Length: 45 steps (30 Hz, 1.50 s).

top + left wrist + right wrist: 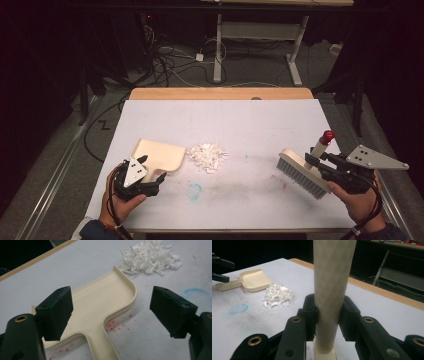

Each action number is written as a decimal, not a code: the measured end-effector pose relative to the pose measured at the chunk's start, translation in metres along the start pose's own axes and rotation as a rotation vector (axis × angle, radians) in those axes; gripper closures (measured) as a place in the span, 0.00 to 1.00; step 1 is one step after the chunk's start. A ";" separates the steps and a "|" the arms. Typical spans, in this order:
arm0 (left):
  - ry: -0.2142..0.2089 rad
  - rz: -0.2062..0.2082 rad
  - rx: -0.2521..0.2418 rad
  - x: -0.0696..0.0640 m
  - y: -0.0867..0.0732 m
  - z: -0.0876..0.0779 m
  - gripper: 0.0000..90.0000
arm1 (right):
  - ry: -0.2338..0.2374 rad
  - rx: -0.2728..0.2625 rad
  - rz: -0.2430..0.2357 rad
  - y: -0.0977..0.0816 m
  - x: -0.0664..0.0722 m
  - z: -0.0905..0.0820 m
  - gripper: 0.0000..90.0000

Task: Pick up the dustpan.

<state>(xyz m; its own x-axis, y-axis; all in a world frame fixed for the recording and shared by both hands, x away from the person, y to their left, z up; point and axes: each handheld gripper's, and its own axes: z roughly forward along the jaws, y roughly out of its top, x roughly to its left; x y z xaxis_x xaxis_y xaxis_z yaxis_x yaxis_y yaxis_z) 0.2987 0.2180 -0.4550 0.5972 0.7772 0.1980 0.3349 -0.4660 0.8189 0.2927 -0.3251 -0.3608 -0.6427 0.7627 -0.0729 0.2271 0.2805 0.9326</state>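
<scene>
A cream dustpan lies flat on the white table, its mouth toward a pile of white paper scraps. My left gripper is open, one jaw on each side of the dustpan's handle without touching it. My right gripper is shut on the cream handle of a brush with grey bristles and a red tip, held at the table's right side.
A blue smear and faint red specks mark the white table. A wooden strip edges the far side. Beyond it, a desk frame and cables on the floor.
</scene>
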 end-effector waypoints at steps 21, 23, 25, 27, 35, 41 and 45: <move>0.081 -0.242 0.201 0.015 -0.007 -0.013 0.20 | -0.002 0.009 0.000 0.002 -0.004 0.003 0.79; 0.068 -0.250 0.207 0.016 -0.007 -0.012 0.21 | -0.001 0.010 0.001 0.002 -0.005 0.004 0.79; 0.056 -0.271 0.244 0.018 -0.008 -0.003 0.21 | 0.001 0.013 0.004 0.002 -0.007 0.006 0.79; 0.057 -0.292 0.333 0.020 -0.009 0.017 0.22 | 0.004 0.004 0.021 0.003 -0.011 0.007 0.79; 0.065 -0.400 0.395 0.034 -0.013 0.031 0.32 | 0.014 0.003 0.015 0.004 -0.012 0.012 0.79; 0.075 -0.408 0.388 0.035 -0.015 0.027 0.48 | 0.027 0.012 0.012 0.004 -0.010 0.017 0.79; 0.072 -0.408 0.381 0.037 -0.017 0.025 0.60 | 0.033 0.018 0.009 0.004 -0.008 0.018 0.79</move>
<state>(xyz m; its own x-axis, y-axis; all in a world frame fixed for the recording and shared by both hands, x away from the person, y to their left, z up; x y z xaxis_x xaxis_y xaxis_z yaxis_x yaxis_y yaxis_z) 0.3337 0.2441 -0.4749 0.3175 0.9471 -0.0471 0.7759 -0.2309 0.5871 0.3119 -0.3196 -0.3626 -0.6640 0.7459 -0.0527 0.2457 0.2842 0.9267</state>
